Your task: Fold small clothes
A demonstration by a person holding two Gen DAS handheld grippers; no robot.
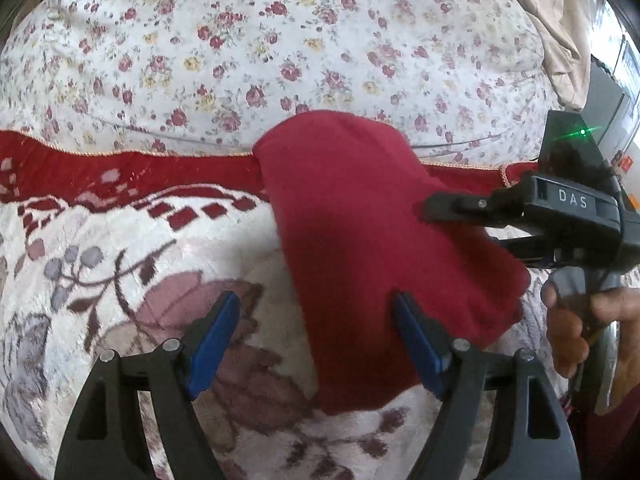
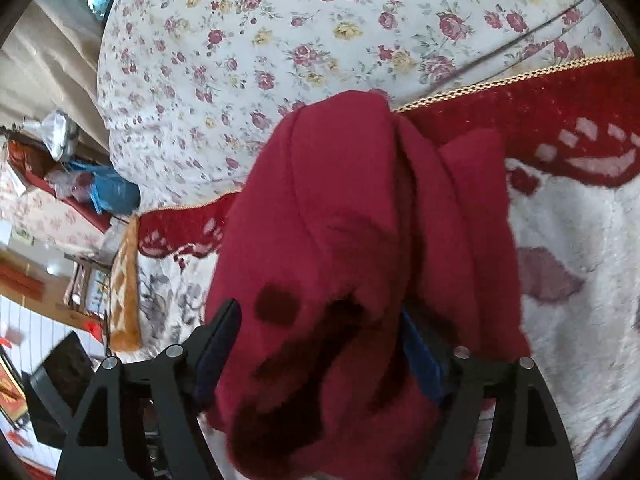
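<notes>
The left gripper (image 1: 316, 336) has its blue-padded fingers (image 1: 214, 344) spread wide, nothing pinched between them; the near edge of the red garment (image 1: 360, 248) lies partly in the gap and runs under the right-hand finger, while the left-hand finger stands over the plush floral blanket (image 1: 120, 280). Just beyond the fingertips the garment stretches away across the blanket's red border (image 1: 120, 172) onto the rose-print sheet (image 1: 280, 40). To the right of these fingers, the right gripper (image 1: 448, 208) reaches in over the garment's side, gripped by a hand (image 1: 580, 320). In the right wrist view, the right gripper (image 2: 316, 340) also has its fingers spread apart, with the red garment (image 2: 360, 220) bunched loosely between and over them, not pinched. Past the fingertips lies the rose-print sheet (image 2: 320, 40).
</notes>
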